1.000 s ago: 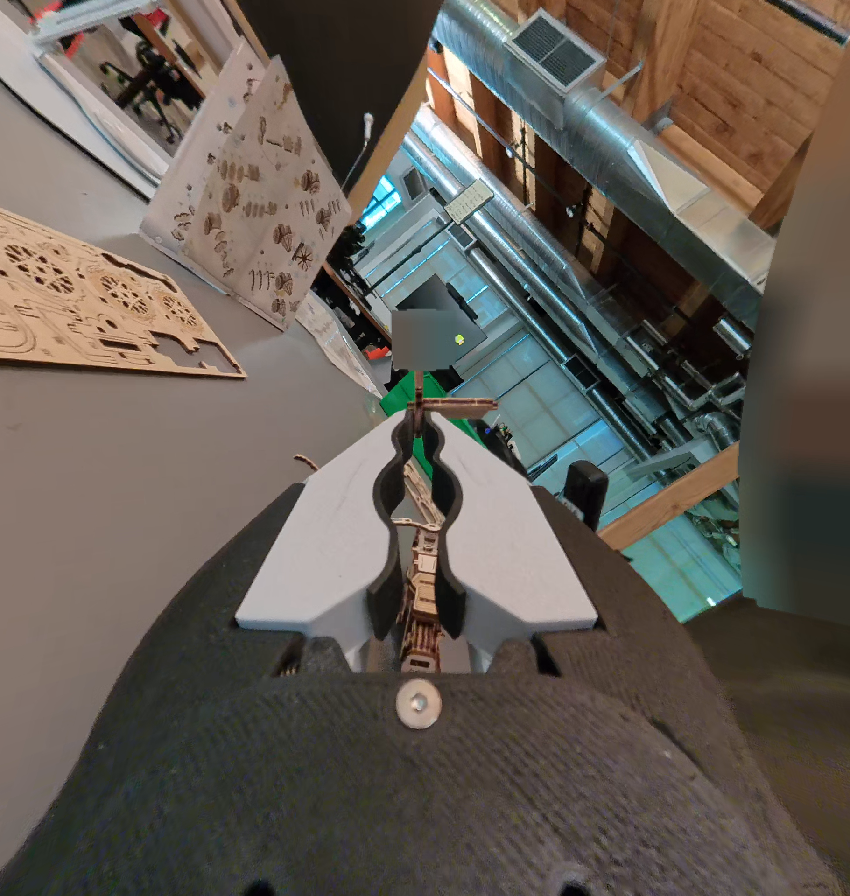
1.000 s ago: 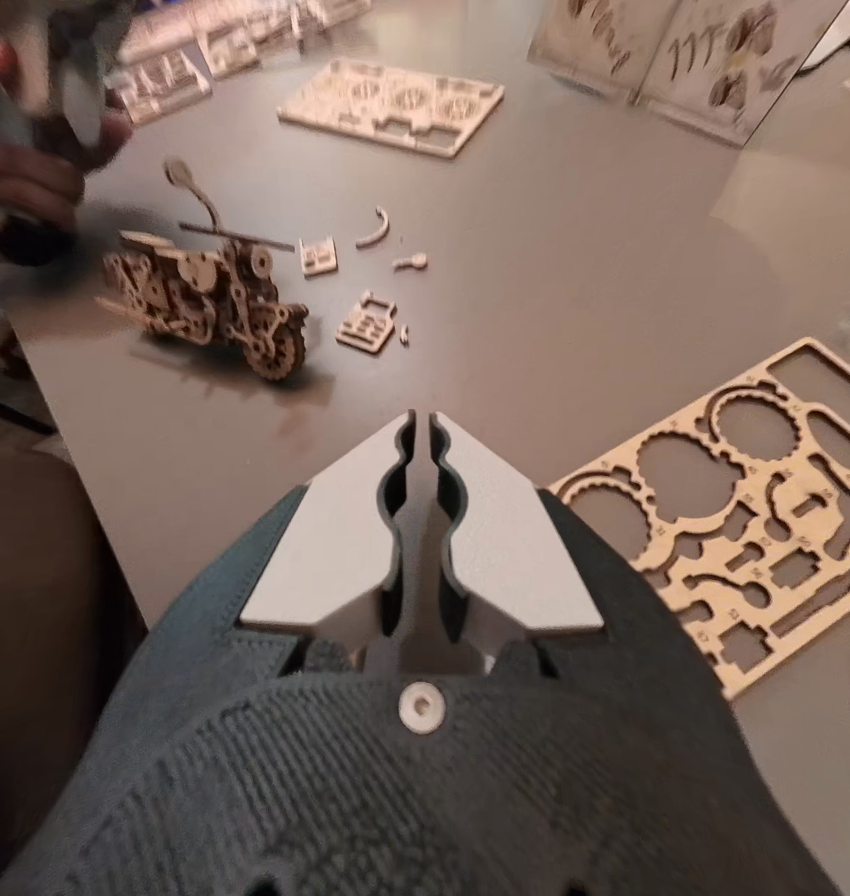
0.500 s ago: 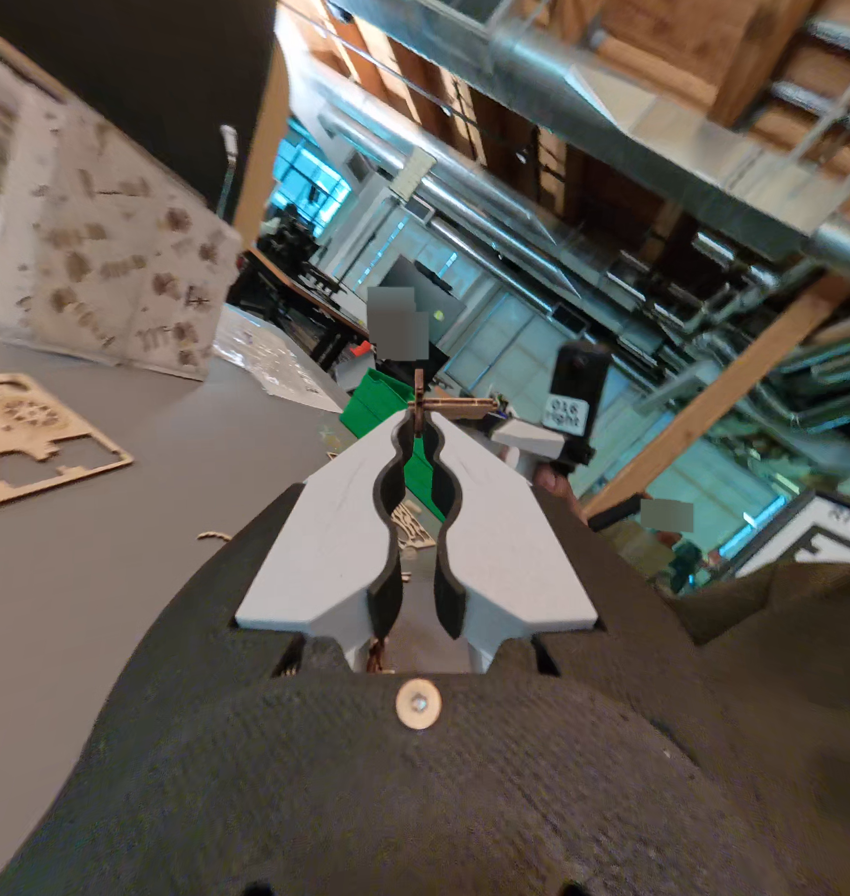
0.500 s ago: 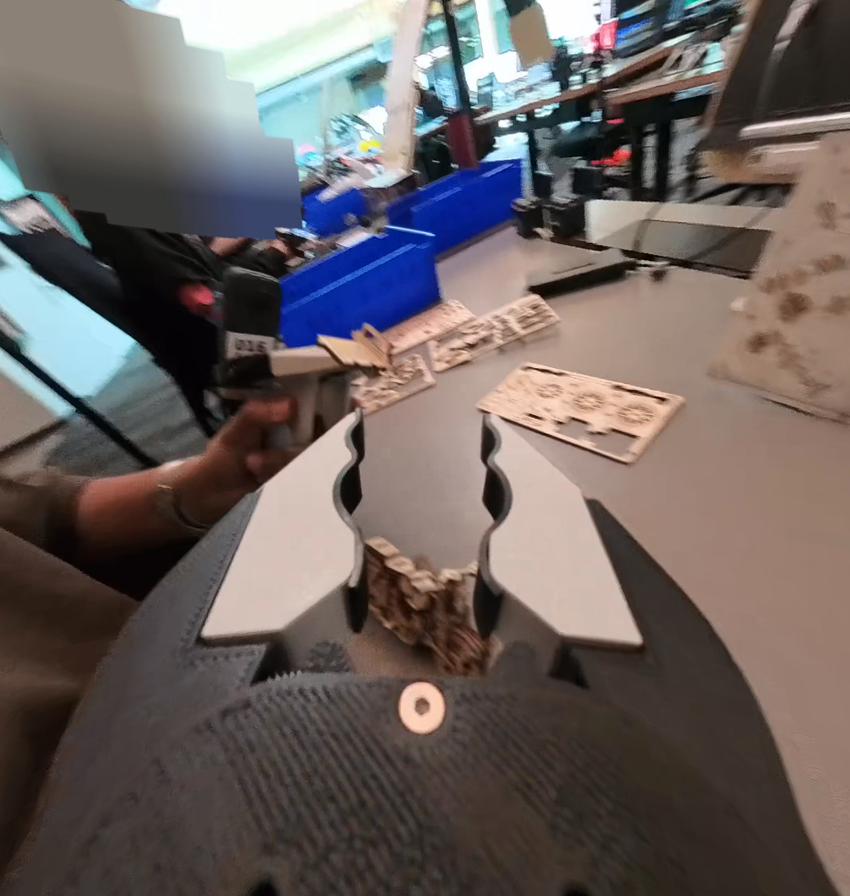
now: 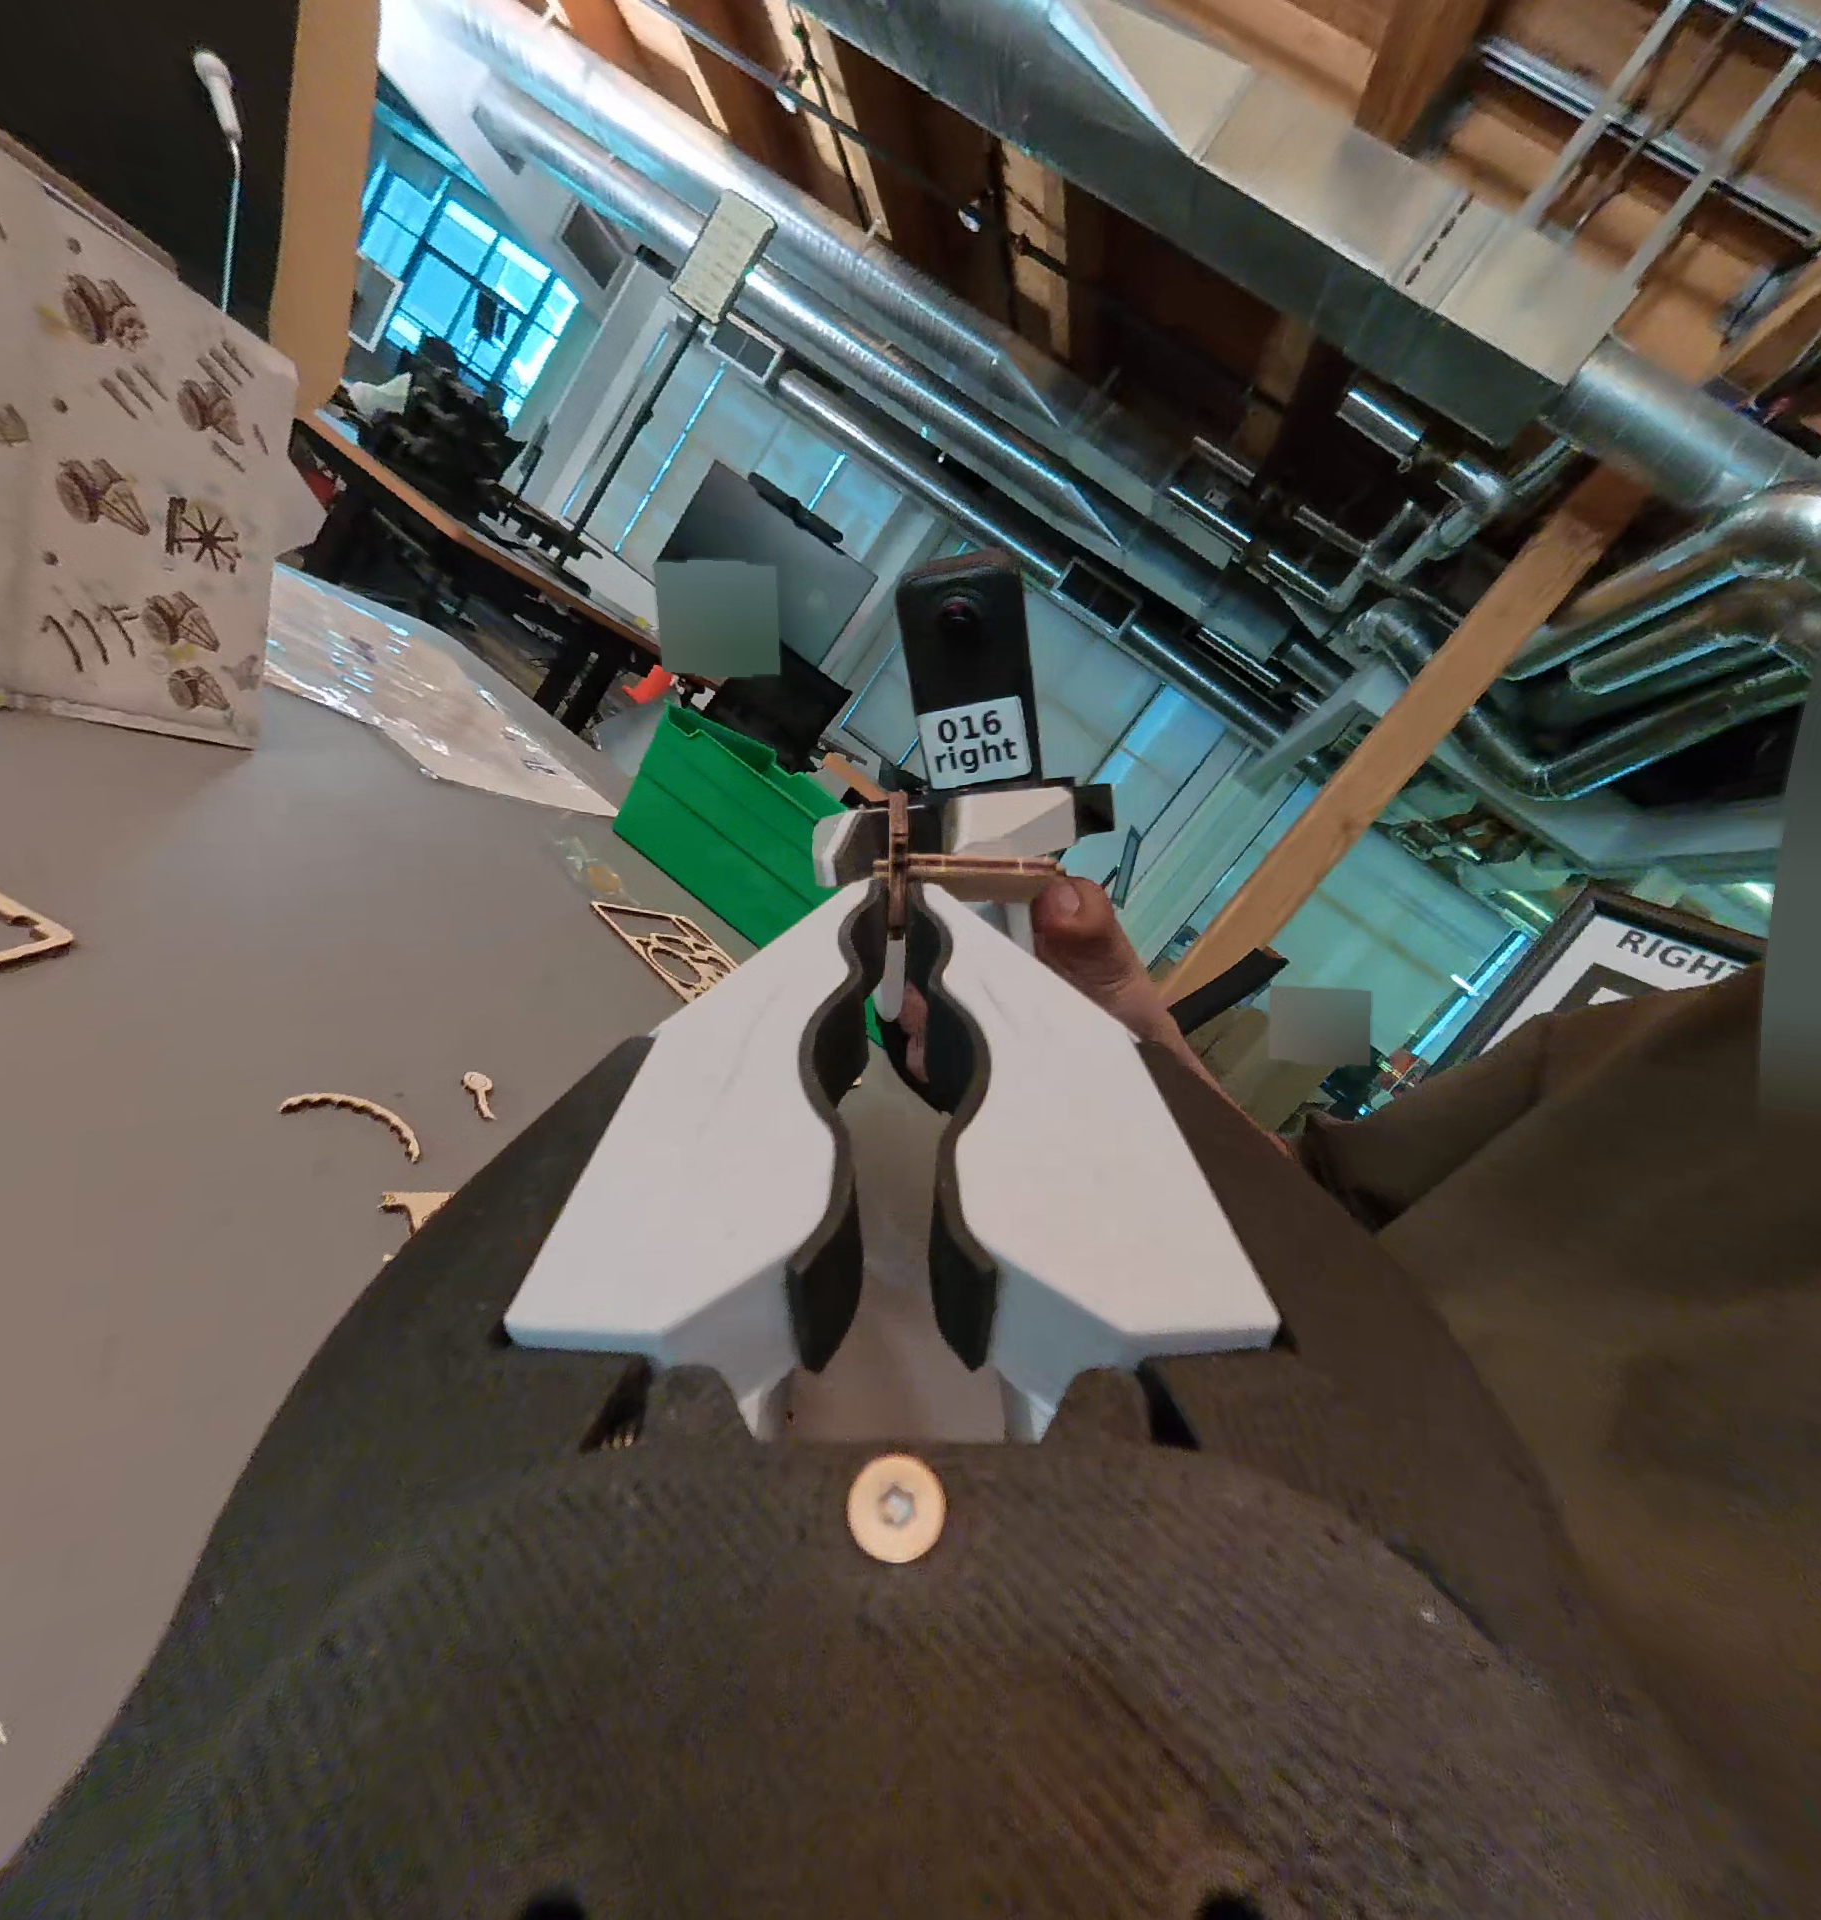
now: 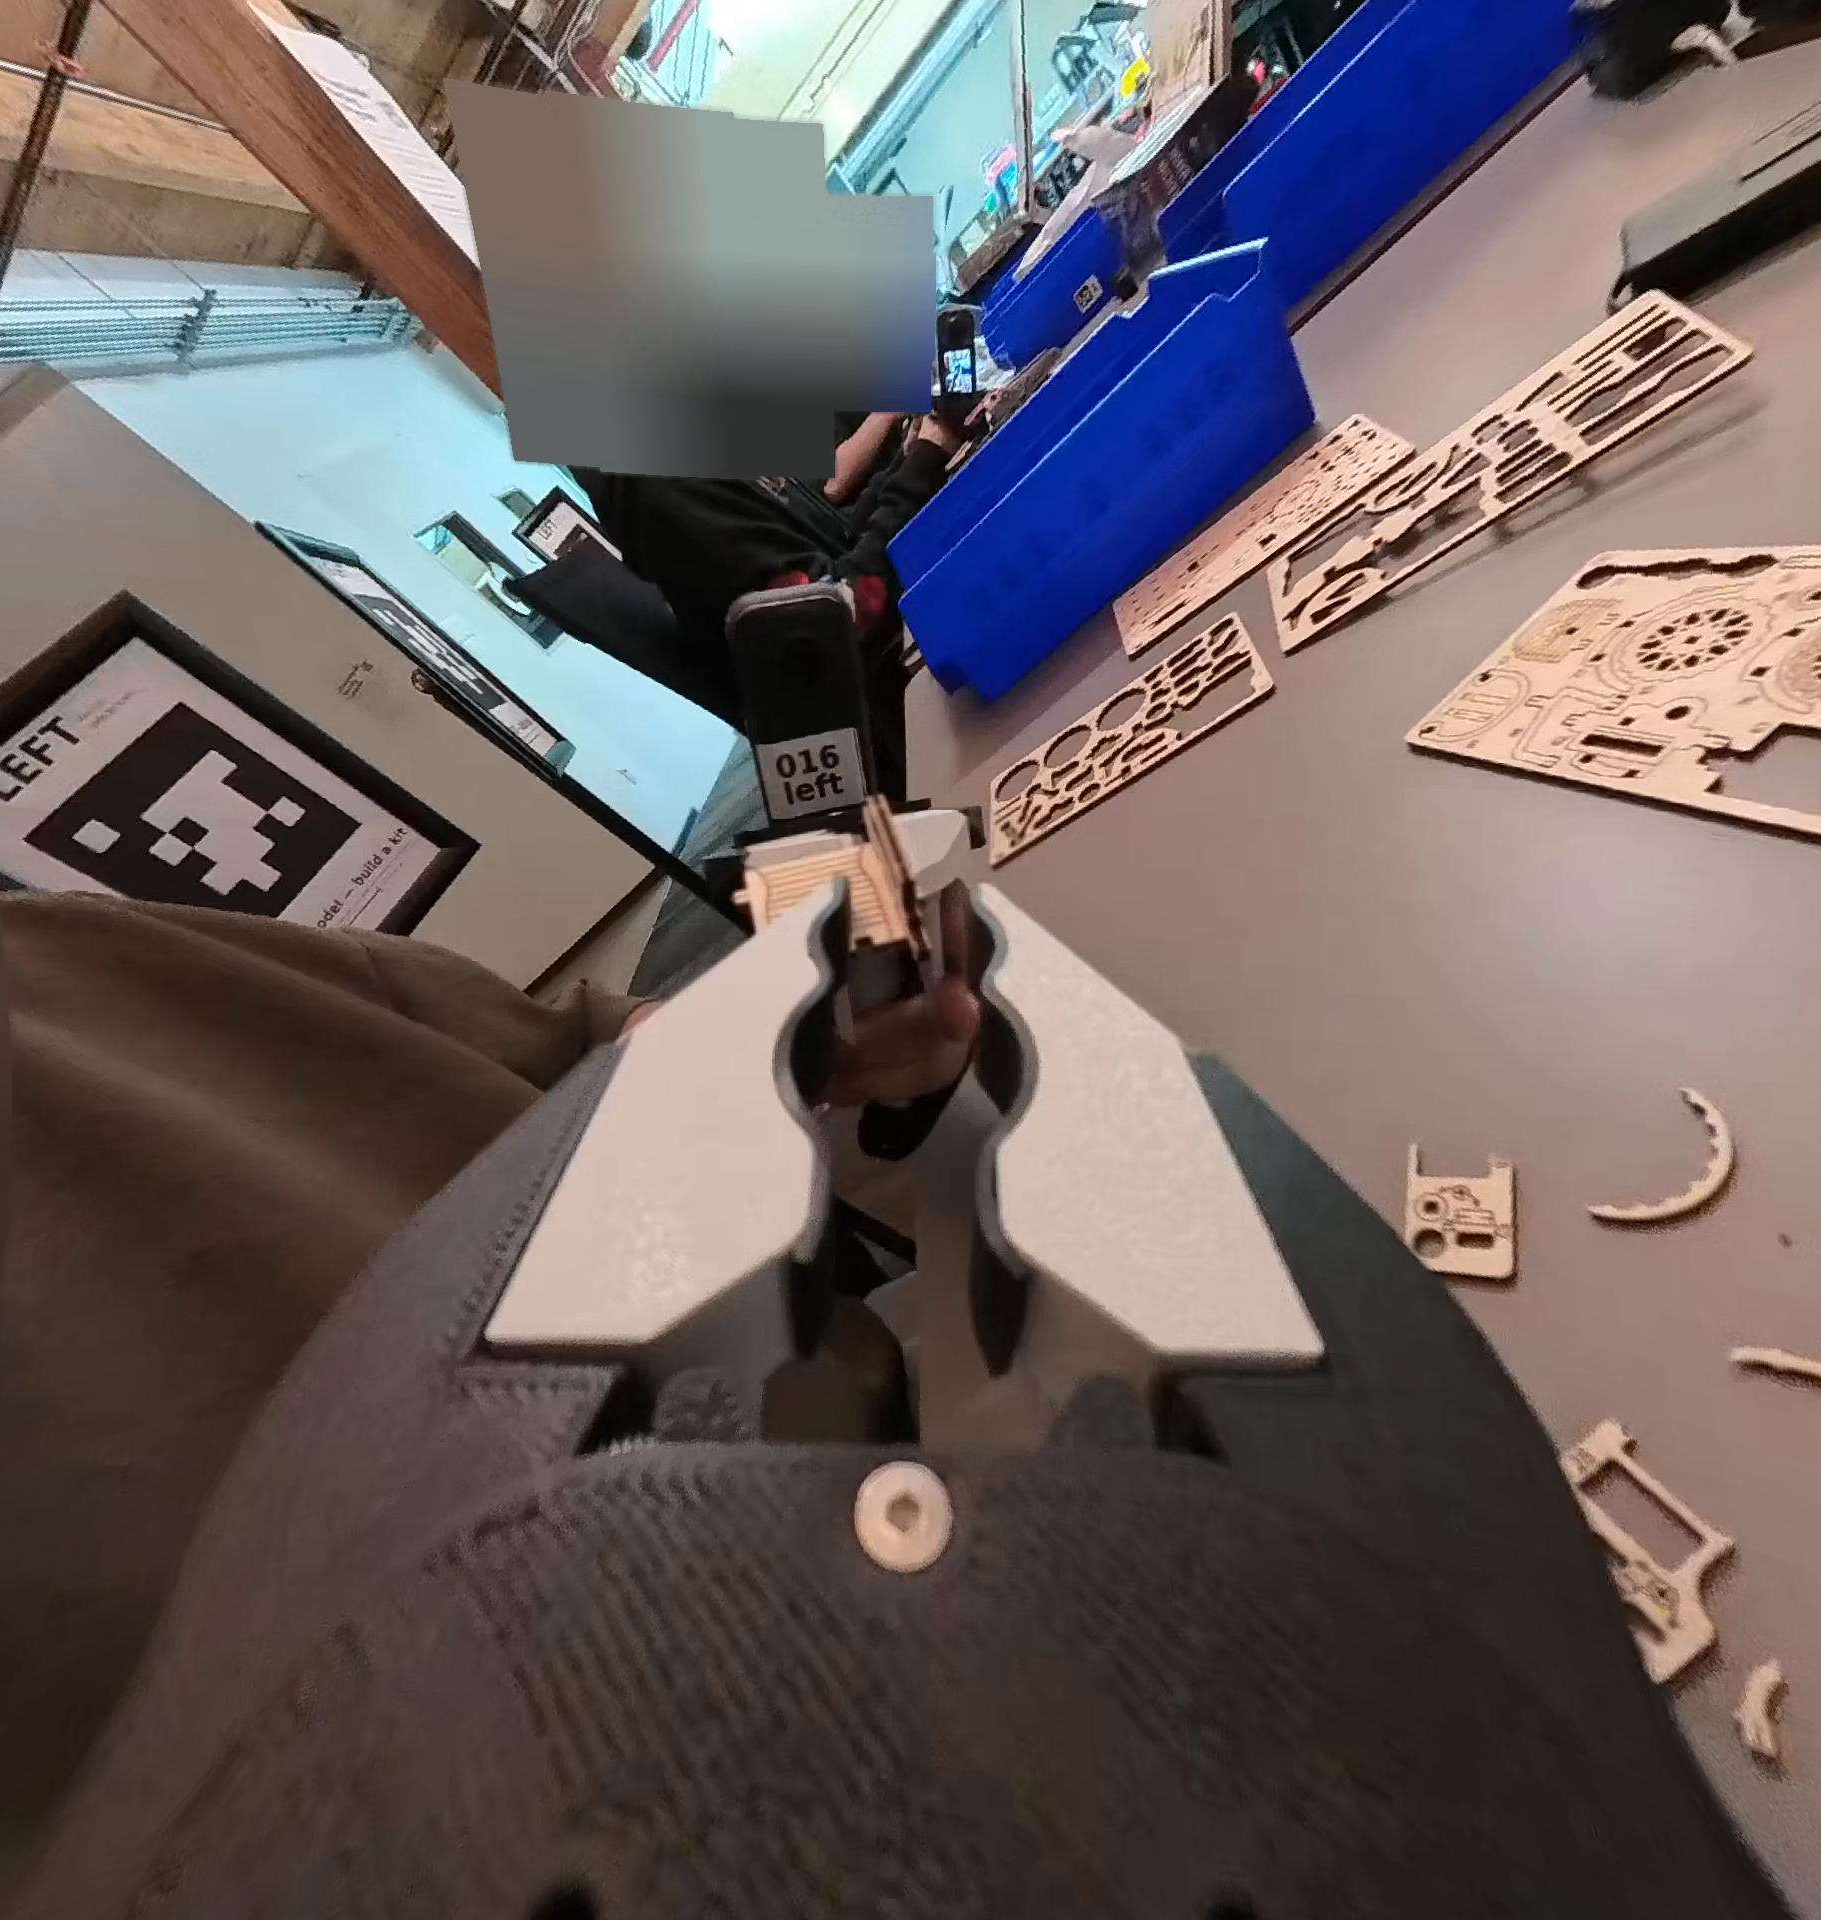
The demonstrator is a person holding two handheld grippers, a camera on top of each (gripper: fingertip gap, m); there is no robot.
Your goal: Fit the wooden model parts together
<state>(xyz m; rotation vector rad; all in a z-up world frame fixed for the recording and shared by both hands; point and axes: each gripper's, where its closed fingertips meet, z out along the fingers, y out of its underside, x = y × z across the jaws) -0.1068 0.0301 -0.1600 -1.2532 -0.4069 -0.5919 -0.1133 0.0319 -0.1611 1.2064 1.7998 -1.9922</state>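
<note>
My left gripper (image 5: 898, 909) is shut on a small wooden part (image 5: 895, 873), held in the air above the grey table (image 5: 210, 935). The part has a thin upright piece and a flat slatted plate (image 5: 979, 868). My right gripper (image 6: 906, 920) faces the left one tip to tip. Its jaws stand partly open around the same wooden part (image 6: 870, 899): the left finger (image 6: 823, 935) is at the part's side, and a gap shows on the other side. The right gripper also shows in the left wrist view (image 5: 947, 831), the left gripper in the right wrist view (image 6: 885, 847).
Punched wooden sheets (image 6: 1654, 707) (image 6: 1134, 727) lie on the table beside blue bins (image 6: 1093, 499). Loose parts lie nearby: a small plate (image 6: 1462, 1210), a toothed arc (image 6: 1675, 1174), a frame (image 6: 1644, 1558). A printed sheet (image 5: 106, 447) stands at the left, a green bin (image 5: 719, 821) beyond. Left and right tips are no more than a few centimetres apart. The small plate (image 6: 1462, 1210) is about 15 cm from both grippers' fingertips.
My right gripper lifted off the table, opened wide, then narrowed around the part in my left gripper. The left gripper turned to face it. The wooden motorcycle is out of view.
</note>
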